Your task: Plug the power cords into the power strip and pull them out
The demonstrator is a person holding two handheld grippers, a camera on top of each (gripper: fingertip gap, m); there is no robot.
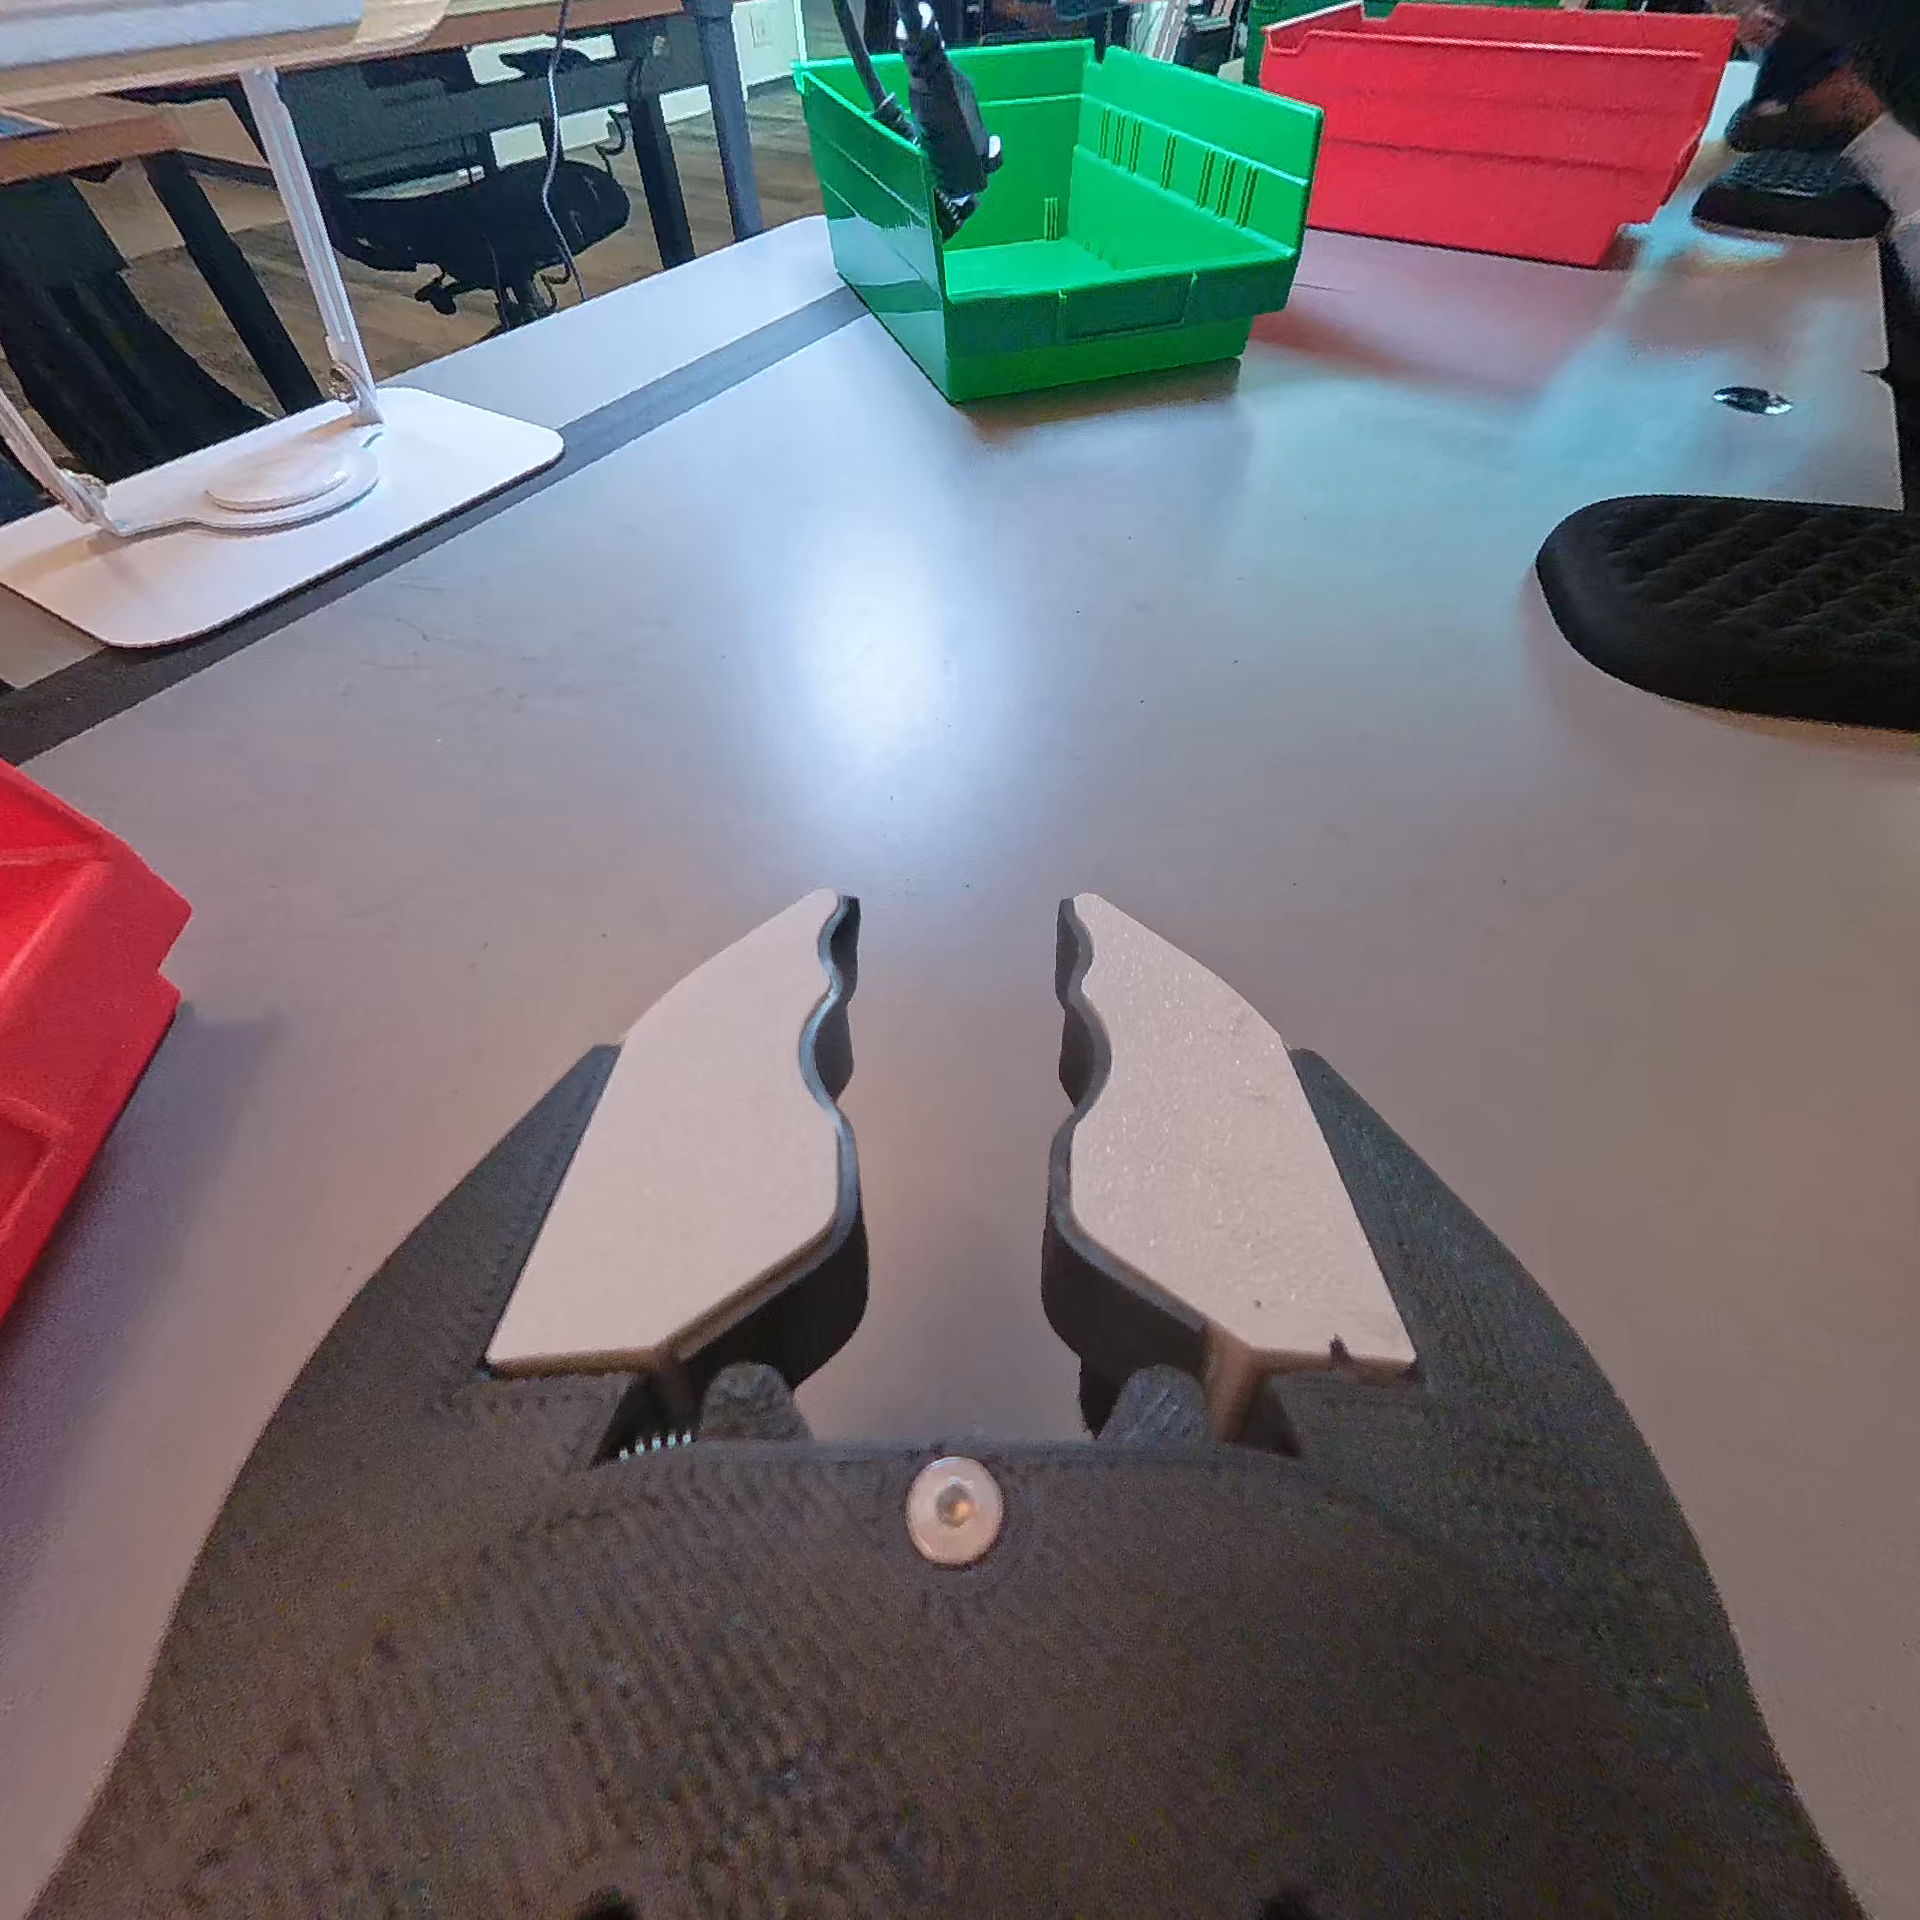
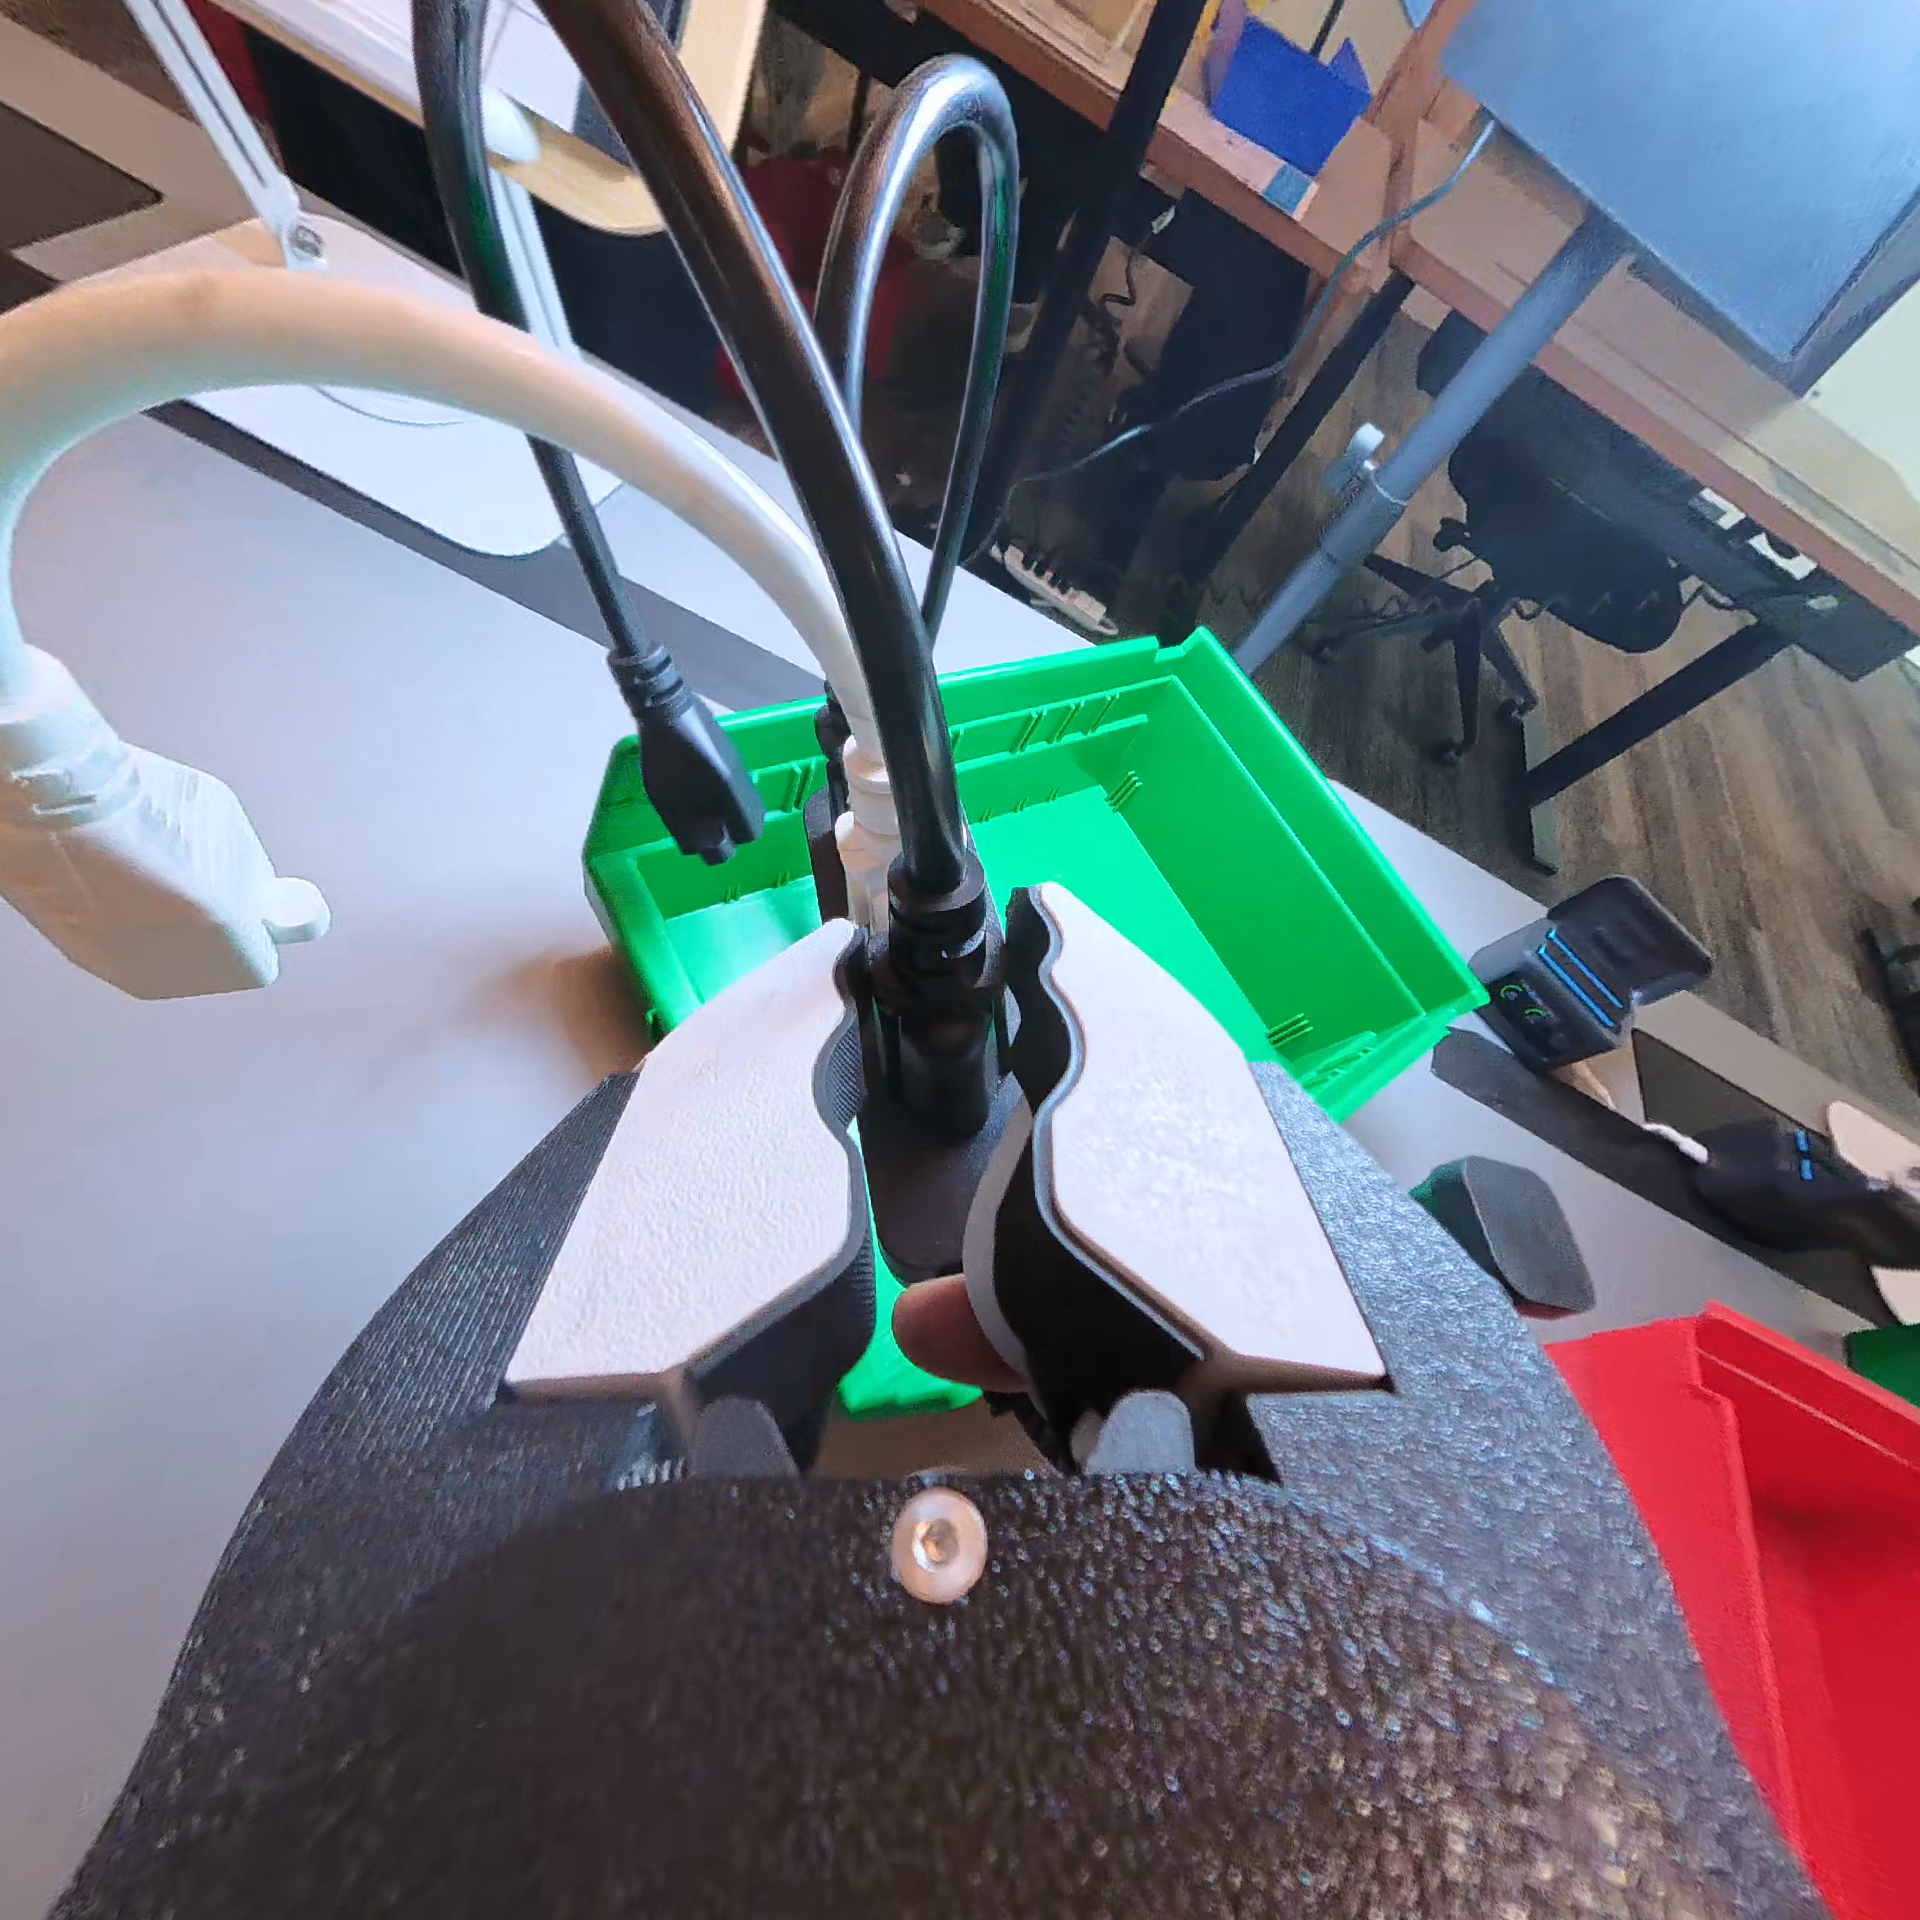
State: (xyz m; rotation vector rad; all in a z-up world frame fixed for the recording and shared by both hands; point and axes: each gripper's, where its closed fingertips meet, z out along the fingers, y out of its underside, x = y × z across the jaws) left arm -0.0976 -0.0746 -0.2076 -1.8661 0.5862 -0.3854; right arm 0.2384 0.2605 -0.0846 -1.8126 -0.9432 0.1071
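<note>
Several loose cords dangle from your right hand-held gripper (image 2: 940, 971), pinching a black moulded power plug (image 2: 935, 1023) above the green plastic bin (image 2: 1299, 831), so they could snag its rim, while your left hand-held gripper (image 1: 958, 940) hovers spread over the grey desk (image 1: 1143, 644).

I am looking out over what reads as an open-plan office doubling as a test bench. Ahead of my left gripper (image 1: 957, 920) a smooth grey desktop (image 1: 935, 644) is stretching away, carrying an open green plastic storage bin (image 1: 1049, 312), a larger red plastic bin (image 1: 1496, 135) beyond it to the right, and a flat white lamp base with a slim white arm (image 1: 281, 499) off to the left. Past the desk edge, wood-topped desks on dark metal legs (image 1: 499, 52) and black wheeled office chairs (image 1: 488, 218) are standing on a wood-plank floor (image 2: 1714, 831). Beyond my right gripper (image 2: 940, 920), a black power strip with cables (image 2: 1049, 582) is lying on that floor.
</note>
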